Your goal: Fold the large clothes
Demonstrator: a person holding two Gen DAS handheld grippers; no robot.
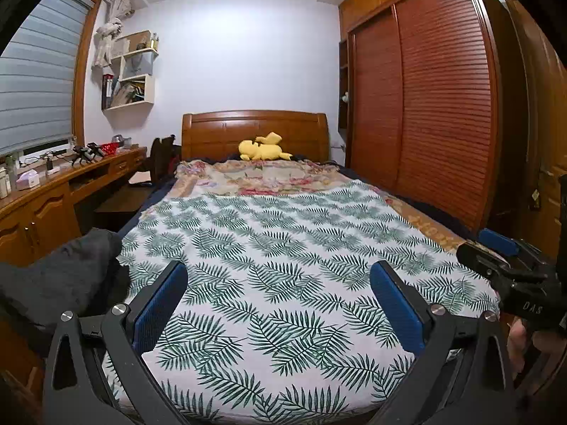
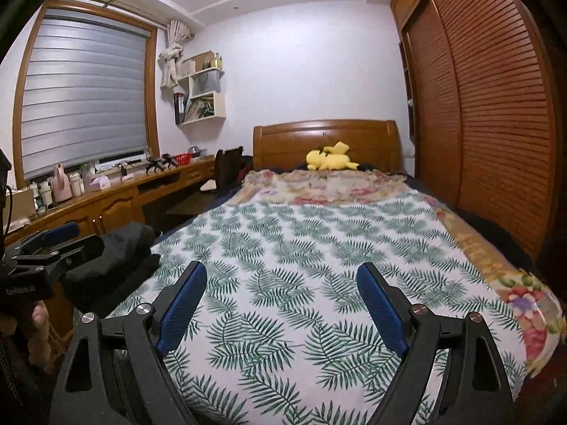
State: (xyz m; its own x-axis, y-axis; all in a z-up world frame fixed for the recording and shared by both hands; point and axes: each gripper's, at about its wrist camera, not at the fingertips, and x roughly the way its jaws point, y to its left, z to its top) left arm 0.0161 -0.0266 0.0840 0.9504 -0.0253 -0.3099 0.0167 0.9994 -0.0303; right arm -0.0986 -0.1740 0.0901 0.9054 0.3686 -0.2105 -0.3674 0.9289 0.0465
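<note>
Here both the left claw point(image 1: 280, 276) and right claw point(image 2: 281, 278) hover spread above the leaf-print sheet point(image 1: 283, 248).

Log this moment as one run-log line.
left gripper: open, holds nothing | right gripper: open, holds nothing | leaf-print sheet: flat on bed | dark garment: bunched at bed's left edge, untouched

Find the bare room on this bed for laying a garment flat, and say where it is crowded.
The leaf-print sheet lies bare from both open grippers, left gripper and right gripper, up to the floral blanket. Crowded spots: the dark folded clothes at the sheet's left edge, and the yellow plush toy by the headboard.
</note>
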